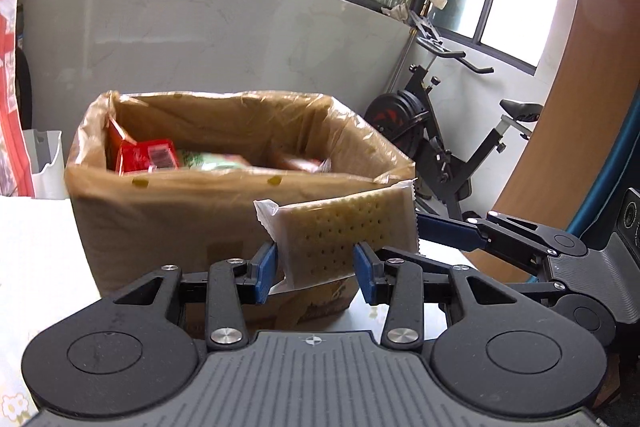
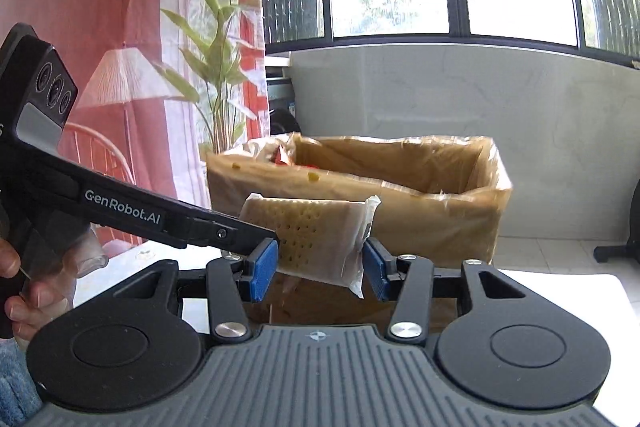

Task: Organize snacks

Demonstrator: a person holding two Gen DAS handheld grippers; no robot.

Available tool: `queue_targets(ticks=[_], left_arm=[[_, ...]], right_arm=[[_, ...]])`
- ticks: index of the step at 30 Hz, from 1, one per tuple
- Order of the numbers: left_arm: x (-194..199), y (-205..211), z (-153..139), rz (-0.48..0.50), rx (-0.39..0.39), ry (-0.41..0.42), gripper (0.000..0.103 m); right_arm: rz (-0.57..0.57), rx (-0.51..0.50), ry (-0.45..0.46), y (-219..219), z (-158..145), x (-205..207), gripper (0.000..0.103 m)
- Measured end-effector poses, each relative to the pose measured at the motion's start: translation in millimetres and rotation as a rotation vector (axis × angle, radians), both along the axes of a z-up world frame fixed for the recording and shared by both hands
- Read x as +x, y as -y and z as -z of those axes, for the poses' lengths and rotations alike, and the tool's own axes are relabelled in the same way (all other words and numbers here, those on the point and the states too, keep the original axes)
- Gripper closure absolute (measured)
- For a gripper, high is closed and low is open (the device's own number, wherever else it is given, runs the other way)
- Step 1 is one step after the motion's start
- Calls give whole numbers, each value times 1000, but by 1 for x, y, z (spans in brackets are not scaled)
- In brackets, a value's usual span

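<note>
Before the lined box (image 1: pixel 224 219), both tongs (left (image 1: pixel 316 273), right (image 2: pixel 320 269)) pinch one cracker packet (image 1: pixel 340 239).

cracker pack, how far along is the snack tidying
Done: red and green snacks lie in the lined box. In hand: the cracker pack sits between left tongs and right tongs, in front of the box; which pair grips is unclear. Left: dropping it in.

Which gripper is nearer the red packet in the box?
Left gripper, probably: the red packet lies ahead to its left. The right gripper sits farther right. Both grip the cracker pack.
</note>
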State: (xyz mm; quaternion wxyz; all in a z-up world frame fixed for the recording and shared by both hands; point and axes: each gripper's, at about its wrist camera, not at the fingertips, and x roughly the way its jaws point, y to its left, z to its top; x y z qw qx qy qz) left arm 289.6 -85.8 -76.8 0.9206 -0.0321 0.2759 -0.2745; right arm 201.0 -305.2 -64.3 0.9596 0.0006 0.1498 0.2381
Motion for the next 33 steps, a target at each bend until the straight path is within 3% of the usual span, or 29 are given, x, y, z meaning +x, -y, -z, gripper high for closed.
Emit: queue_targets(ticks=[5, 8, 15, 19, 25, 33], left_arm=[[27, 19, -32, 2, 8, 68, 59], [46, 25, -42, 4, 13, 67, 60], [86, 44, -28, -27, 72, 19, 59], [98, 48, -19, -34, 96, -8, 60], [103, 44, -12, -53, 101, -14, 59], [90, 32, -30, -85, 139, 46, 40]], right_arm=[[26, -27, 56, 8, -31, 31, 53], [28, -34, 54, 13, -40, 57, 53], [49, -33, -42, 16, -38, 112, 53], [66, -87, -78, 9, -31, 126, 53], [91, -82, -153, 12, -20, 137, 53], [145, -45, -183, 23, -24, 128, 50]])
